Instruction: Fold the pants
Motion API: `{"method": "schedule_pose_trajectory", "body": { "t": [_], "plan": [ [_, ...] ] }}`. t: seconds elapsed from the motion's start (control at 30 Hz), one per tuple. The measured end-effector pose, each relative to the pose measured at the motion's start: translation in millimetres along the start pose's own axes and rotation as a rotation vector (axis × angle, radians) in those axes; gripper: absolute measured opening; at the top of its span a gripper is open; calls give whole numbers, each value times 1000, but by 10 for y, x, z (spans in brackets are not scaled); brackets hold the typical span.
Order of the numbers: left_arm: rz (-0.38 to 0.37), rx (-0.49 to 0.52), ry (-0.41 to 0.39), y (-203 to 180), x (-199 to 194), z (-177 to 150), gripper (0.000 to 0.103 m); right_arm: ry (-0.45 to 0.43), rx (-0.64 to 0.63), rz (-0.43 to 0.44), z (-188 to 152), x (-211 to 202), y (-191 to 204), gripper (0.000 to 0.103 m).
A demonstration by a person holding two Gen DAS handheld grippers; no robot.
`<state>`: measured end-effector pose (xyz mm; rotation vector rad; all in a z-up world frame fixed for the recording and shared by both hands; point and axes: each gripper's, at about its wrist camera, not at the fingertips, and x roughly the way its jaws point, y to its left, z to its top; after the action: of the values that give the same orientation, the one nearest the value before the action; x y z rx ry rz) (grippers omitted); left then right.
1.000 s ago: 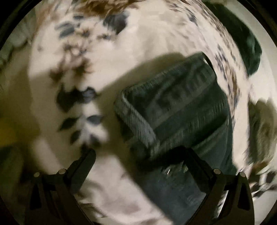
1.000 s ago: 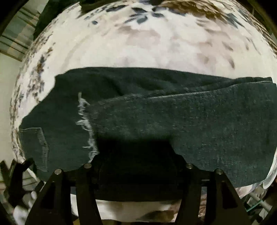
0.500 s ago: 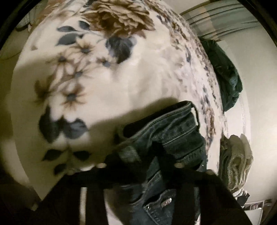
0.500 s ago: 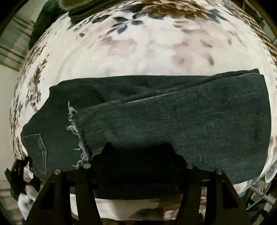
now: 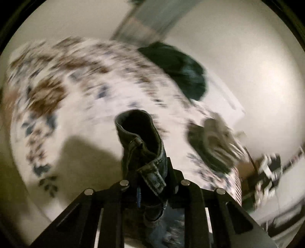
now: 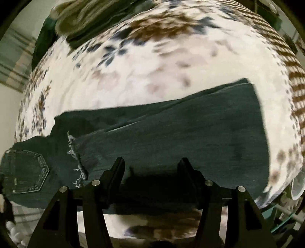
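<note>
Dark denim pants (image 6: 171,133) lie folded lengthwise across a floral blanket (image 6: 152,63), with the back pocket (image 6: 26,171) at the left and a frayed hem (image 6: 76,156) laid over the seat. My left gripper (image 5: 152,171) is shut on the pants' waistband (image 5: 144,150) and holds it lifted above the blanket (image 5: 85,91). My right gripper (image 6: 150,167) is open, its fingers (image 6: 116,171) just above the near edge of the folded legs, holding nothing.
A dark green garment (image 5: 181,68) lies on the far side of the bed, and a folded beige pile (image 5: 215,137) sits near its right edge. The same beige and green heap (image 6: 85,17) shows at the back of the right wrist view. Clutter (image 5: 270,171) stands beside the bed.
My left gripper closed on the waistband and lifted it off the blanket, swinging up fast. My right gripper opened and drew back from the legs.
</note>
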<state>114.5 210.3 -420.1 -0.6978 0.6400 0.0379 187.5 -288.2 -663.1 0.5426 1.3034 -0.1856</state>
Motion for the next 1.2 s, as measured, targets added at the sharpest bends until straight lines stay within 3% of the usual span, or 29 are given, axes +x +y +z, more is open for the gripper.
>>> {"method": "schedule_pose_trajectory", "body": {
  "t": [0.17,0.4,0.6,0.73,0.8,0.9,0.97,1.0,1.07,1.13,1.2],
  "plan": [
    [-134,167,61,-968,-64,-340,16,-32,34,-7,61,-338,-567,63],
    [-272,283,248,-1960,261,-1257,15,-83,138,-59,162,-671,-1540,62],
    [-308,392,433,-2587,746,-2197,15,-109,215,-135,228,-785,-2374,62],
    [-283,525,529,-2881,1024,-2866,15,-106,243,-161,314,-815,-2775,62],
    [-263,573,555,-2940,1115,-3046,15,-88,241,-161,382,-814,-2913,64],
    [-205,614,626,-2979,1237,-3202,23,-86,230,-123,466,-847,-2992,74],
    [-220,601,666,-3033,1219,-3166,37,-84,218,-83,533,-889,-3006,84],
    [-220,596,684,-3063,1191,-3134,40,-86,213,-60,568,-911,-2998,85],
    [-190,611,724,-3117,1131,-3112,59,-84,201,-5,634,-946,-2932,88],
    [-150,611,751,-3129,1071,-3038,69,-80,187,73,710,-954,-2806,89],
    [-113,581,756,-3028,1047,-2904,70,-62,172,144,780,-930,-2639,89]
  ]
}}
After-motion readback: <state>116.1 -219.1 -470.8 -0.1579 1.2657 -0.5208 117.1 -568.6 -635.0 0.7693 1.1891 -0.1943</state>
